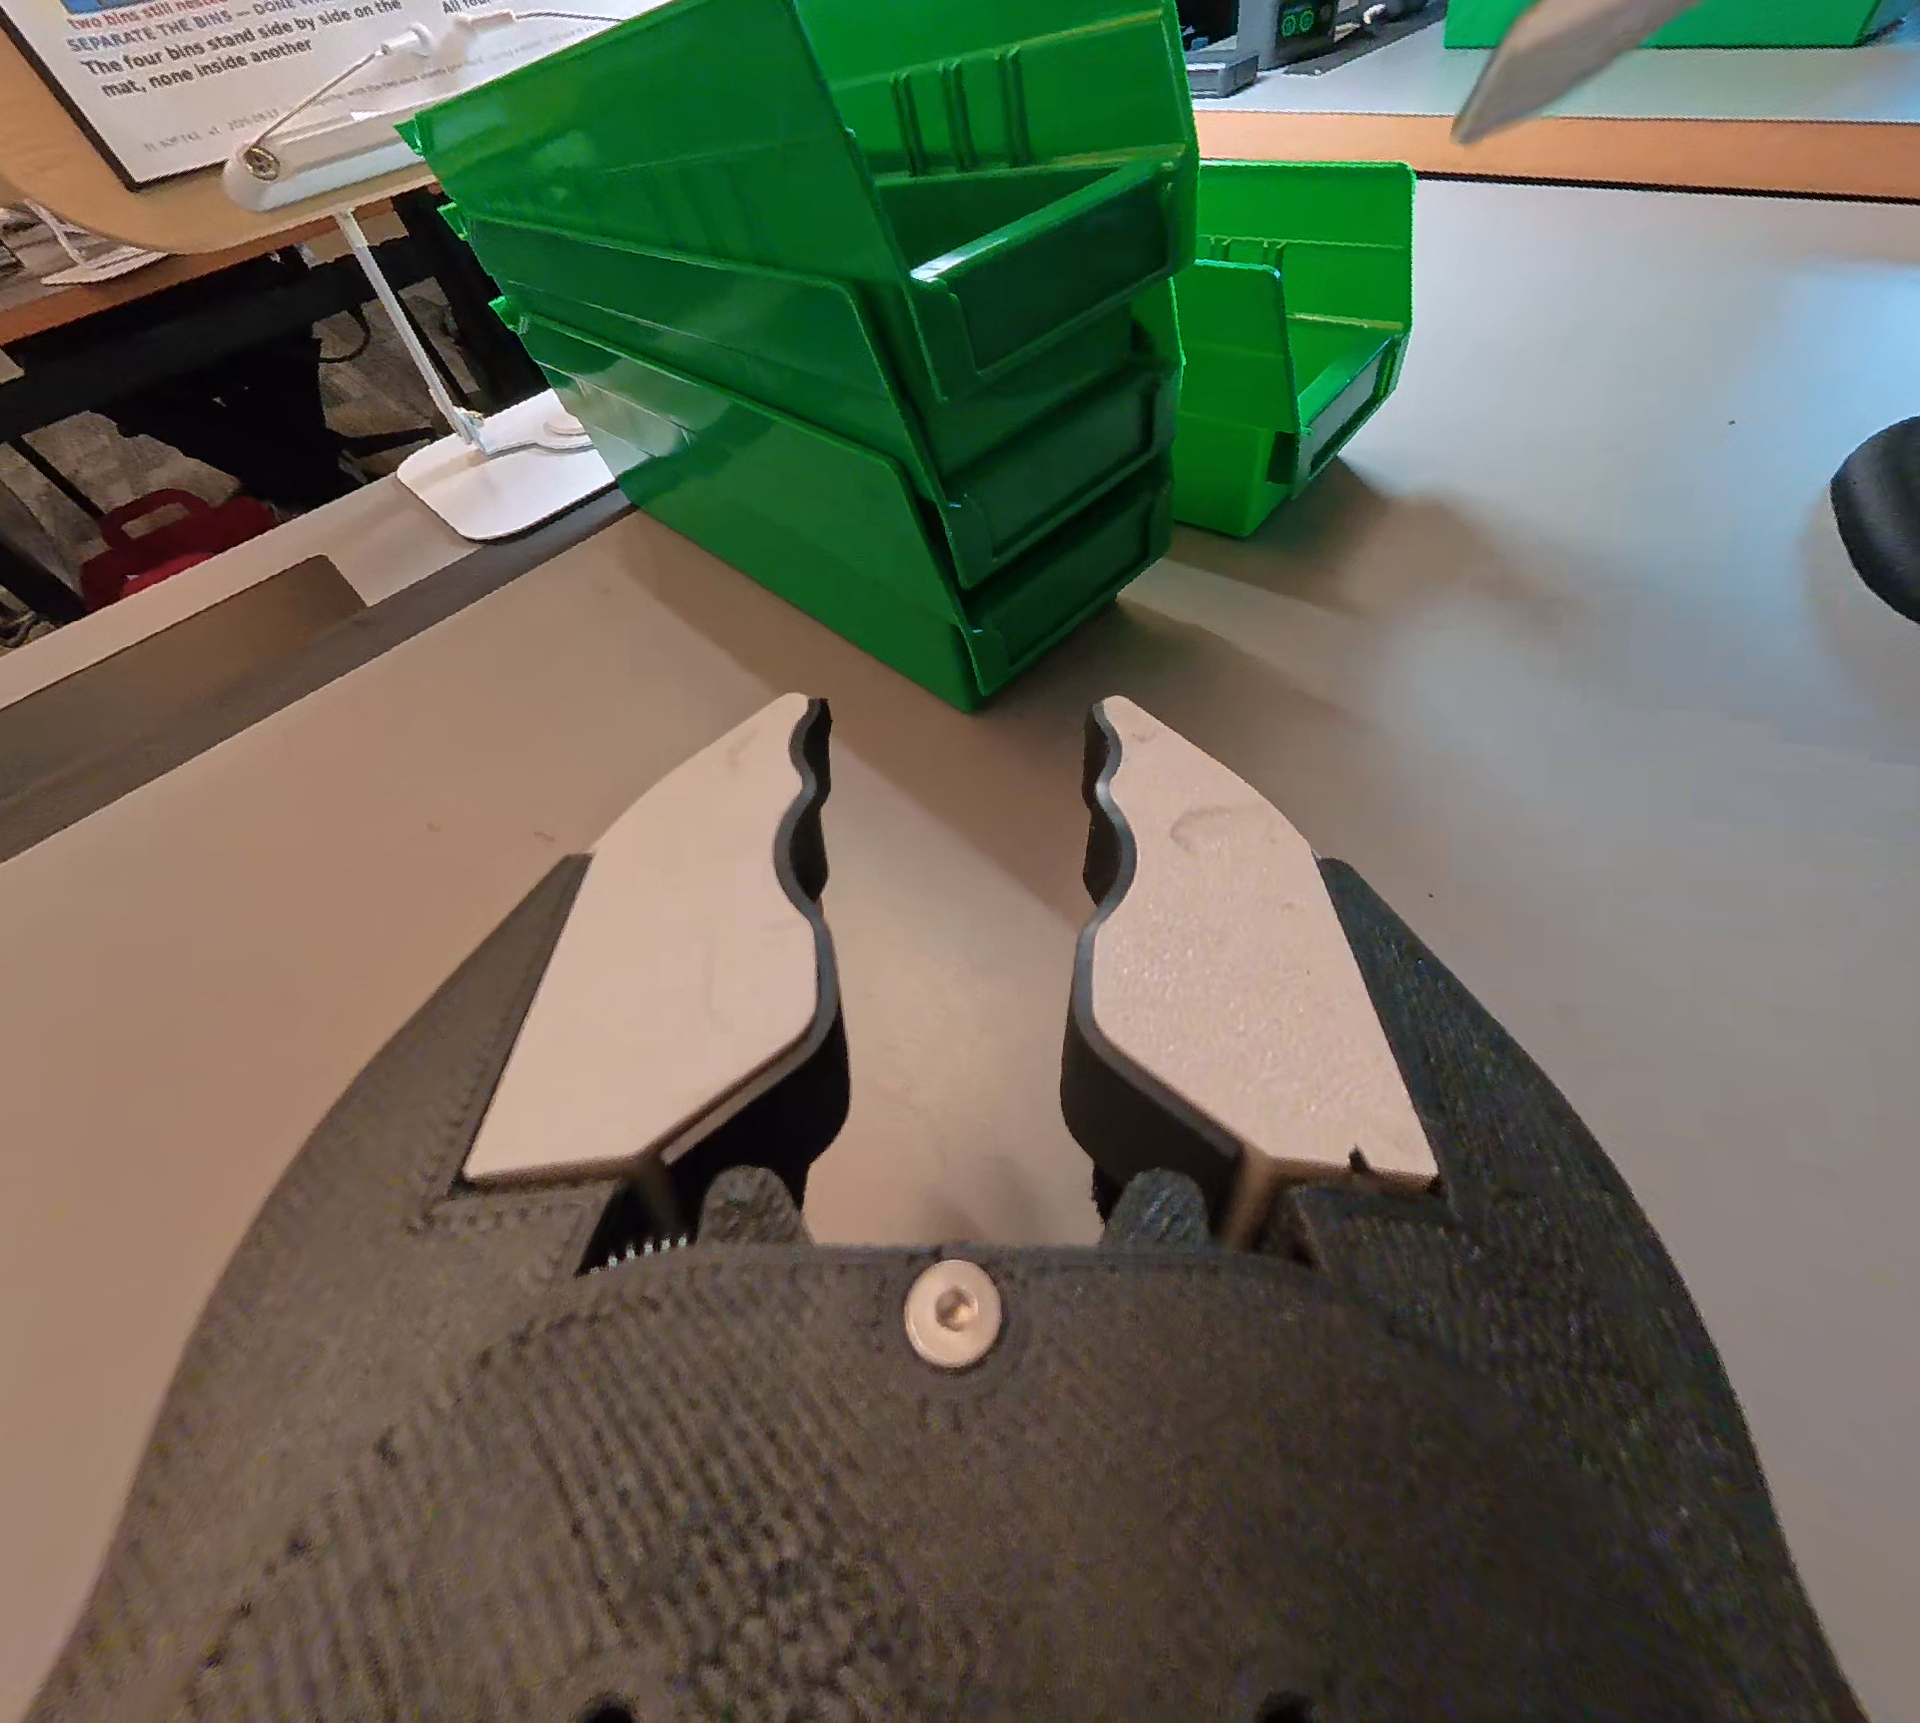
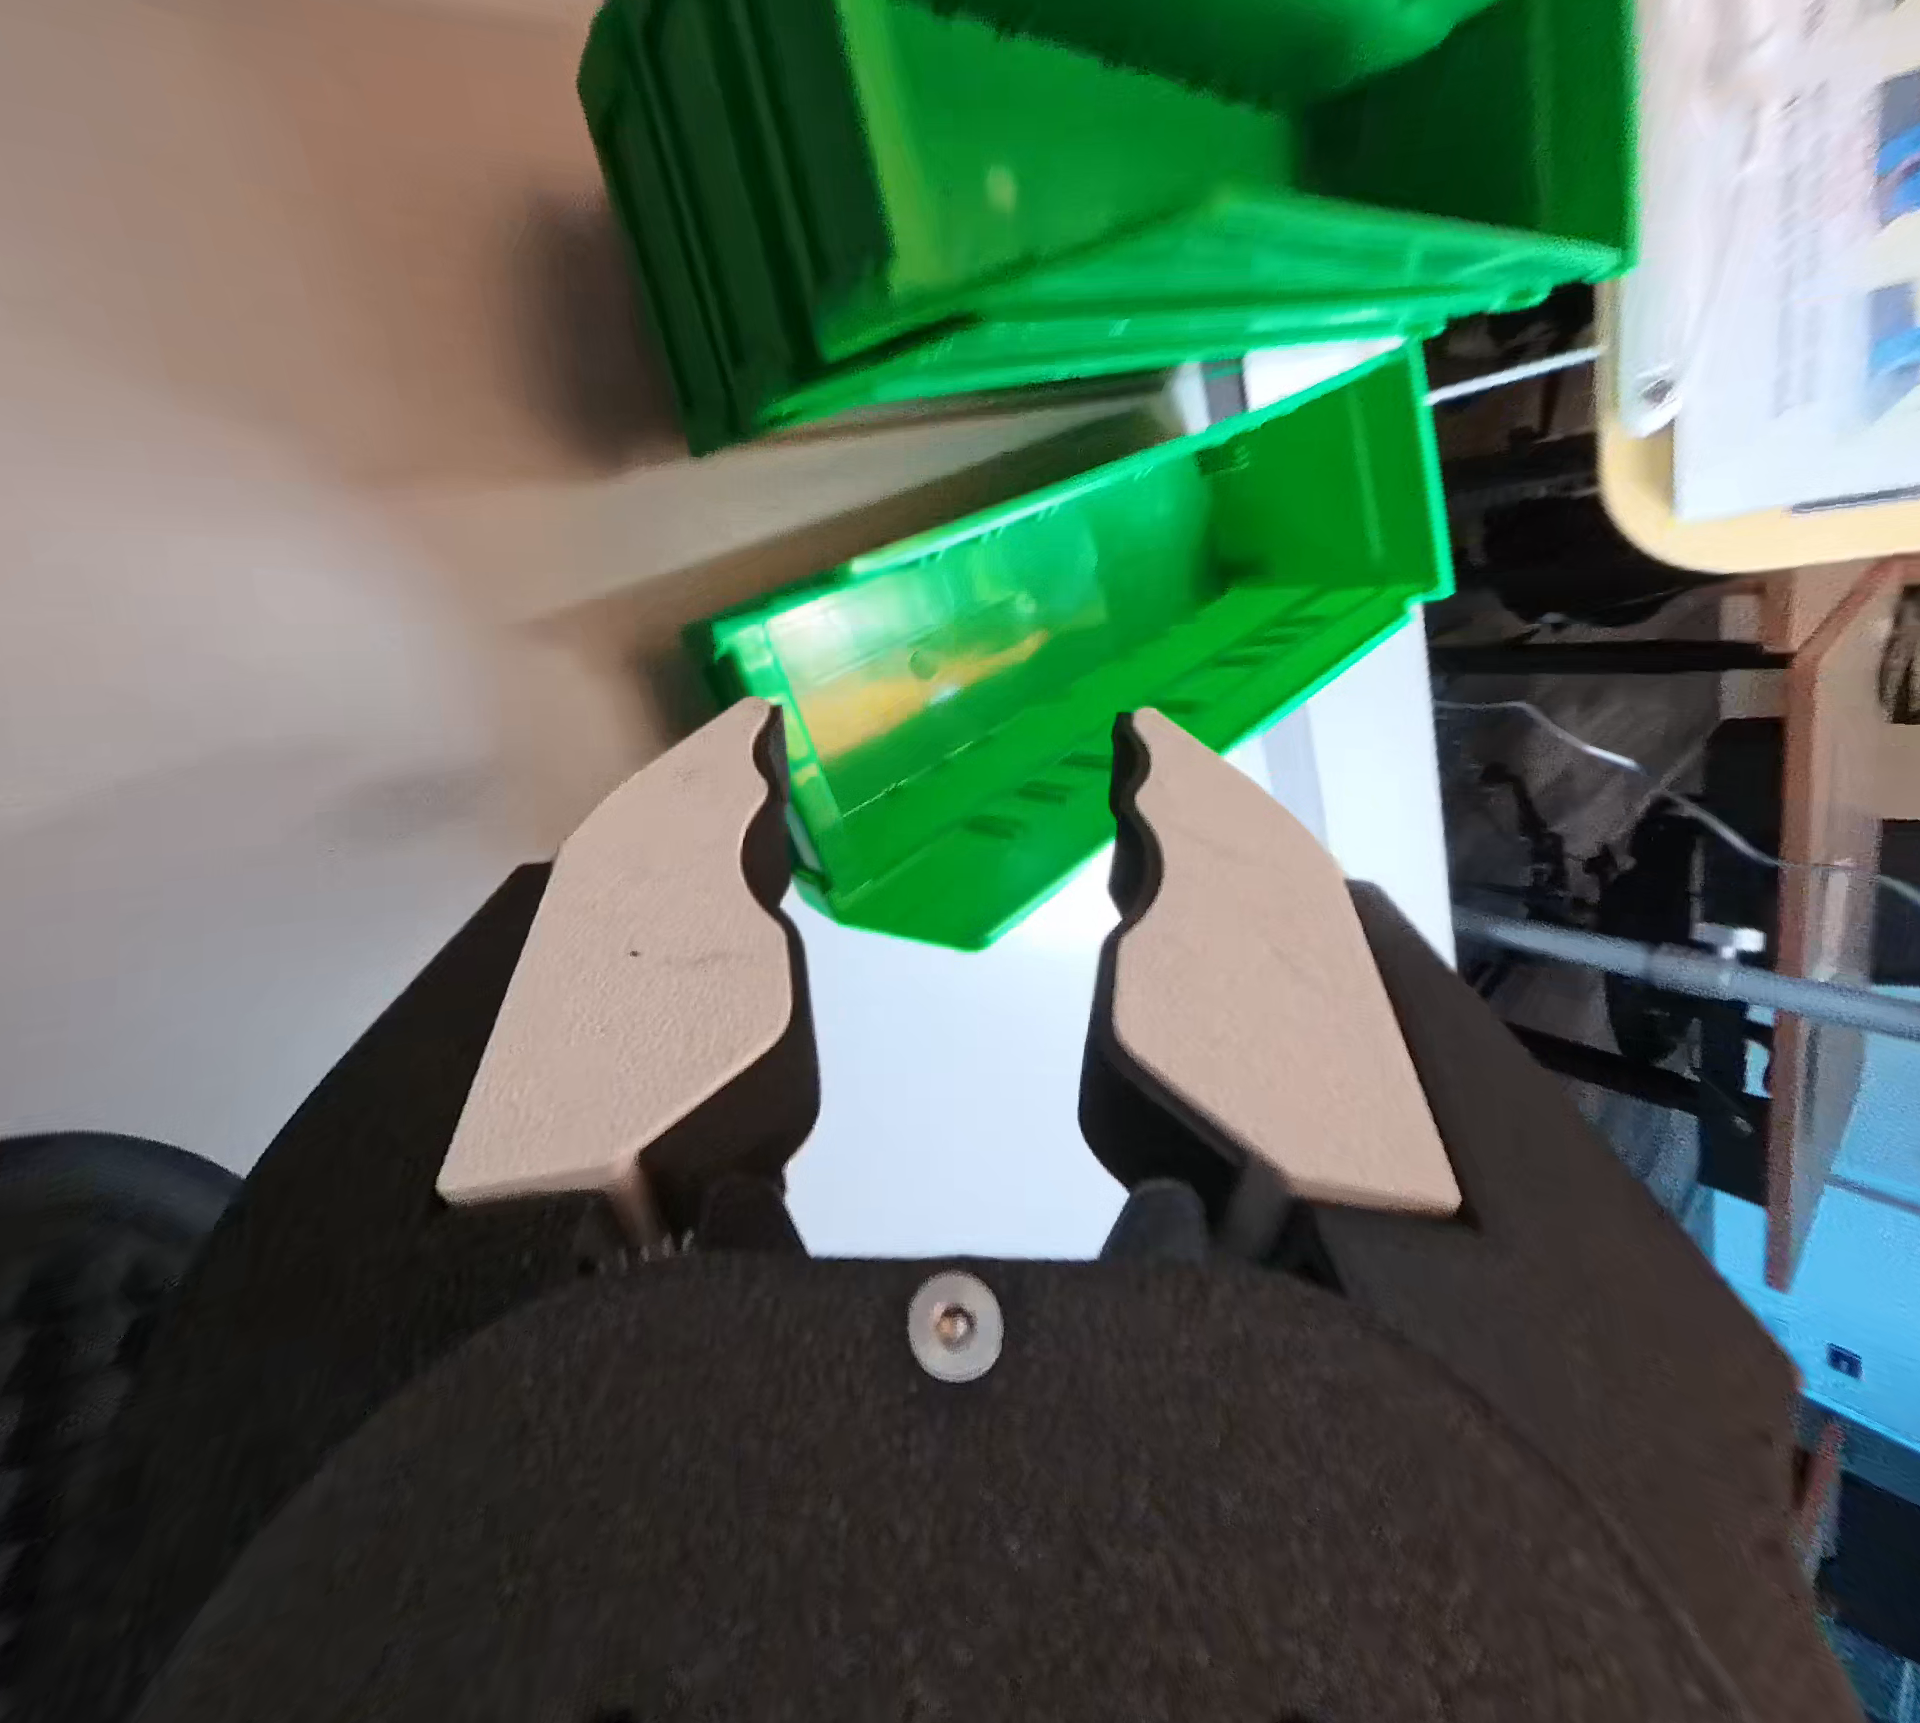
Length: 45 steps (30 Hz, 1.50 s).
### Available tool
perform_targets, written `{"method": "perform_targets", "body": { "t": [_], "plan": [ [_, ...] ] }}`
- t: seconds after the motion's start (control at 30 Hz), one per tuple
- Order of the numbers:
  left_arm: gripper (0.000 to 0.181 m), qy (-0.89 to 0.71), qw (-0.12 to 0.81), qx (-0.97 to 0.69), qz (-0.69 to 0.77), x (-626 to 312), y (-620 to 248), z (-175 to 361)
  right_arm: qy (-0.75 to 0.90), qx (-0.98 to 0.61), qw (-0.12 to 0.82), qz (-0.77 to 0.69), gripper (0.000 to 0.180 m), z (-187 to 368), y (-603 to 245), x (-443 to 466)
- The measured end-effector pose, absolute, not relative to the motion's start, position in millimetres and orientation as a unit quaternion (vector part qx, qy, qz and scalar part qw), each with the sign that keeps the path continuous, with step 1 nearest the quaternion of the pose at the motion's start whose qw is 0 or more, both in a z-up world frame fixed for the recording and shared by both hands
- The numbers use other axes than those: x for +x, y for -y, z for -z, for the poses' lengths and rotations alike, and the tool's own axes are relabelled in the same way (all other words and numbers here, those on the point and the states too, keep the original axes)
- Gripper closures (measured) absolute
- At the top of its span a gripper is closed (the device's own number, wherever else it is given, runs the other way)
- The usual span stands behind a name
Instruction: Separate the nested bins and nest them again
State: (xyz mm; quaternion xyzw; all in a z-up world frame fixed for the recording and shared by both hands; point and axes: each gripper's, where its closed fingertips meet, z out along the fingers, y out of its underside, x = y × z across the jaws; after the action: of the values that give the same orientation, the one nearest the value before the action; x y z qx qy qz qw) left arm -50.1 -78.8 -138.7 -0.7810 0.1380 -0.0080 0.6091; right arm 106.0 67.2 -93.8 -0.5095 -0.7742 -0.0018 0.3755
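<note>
My left tool gapes empty over the surface; the nested bins sit at twelve o'clock; my right tool, released, shows the single bin blurred.

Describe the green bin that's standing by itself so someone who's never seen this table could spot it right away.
Start at the grey table and find the tilted stack of nested green bins near its far left edge. Just to the right of the stack, behind it, stands the lone green bin. Unlike its neighbours, it is not nested in any other bin.
</note>
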Motion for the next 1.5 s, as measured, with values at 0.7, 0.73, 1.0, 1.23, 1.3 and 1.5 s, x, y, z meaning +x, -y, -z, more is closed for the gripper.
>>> {"method": "perform_targets", "body": {
  "t": [0.7,0.73,1.0,1.23,1.3,1.5],
  "plan": [
    [0.134,-0.137,0.609,-0.781,0.009,-51.7,79.4,139.0,0.832,-0.461,0.291,0.102,0.152,216.8,-88.3,108.4],
    [0.134,-0.138,0.608,-0.782,0.010,-51.3,79.1,139.5,0.830,-0.464,0.293,0.100,0.152,214.9,-86.5,108.7],
    [0.134,-0.141,0.606,-0.783,0.008,-49.2,78.8,141.1,0.822,-0.476,0.298,0.096,0.152,188.6,-79.4,121.4],
    [0.134,-0.144,0.600,-0.787,0.008,-47.7,77.6,145.4,0.803,-0.459,0.368,0.093,0.151,97.9,-69.8,115.5],
    [0.134,-0.148,0.597,-0.788,0.007,-46.6,77.1,147.5,0.798,-0.445,0.394,0.096,0.151,63.3,-65.9,107.2],
    [0.134,-0.150,0.598,-0.787,0.004,-46.6,77.8,146.3,0.800,-0.414,0.426,0.091,0.151,-9.5,-45.6,64.9]
  ]
}}
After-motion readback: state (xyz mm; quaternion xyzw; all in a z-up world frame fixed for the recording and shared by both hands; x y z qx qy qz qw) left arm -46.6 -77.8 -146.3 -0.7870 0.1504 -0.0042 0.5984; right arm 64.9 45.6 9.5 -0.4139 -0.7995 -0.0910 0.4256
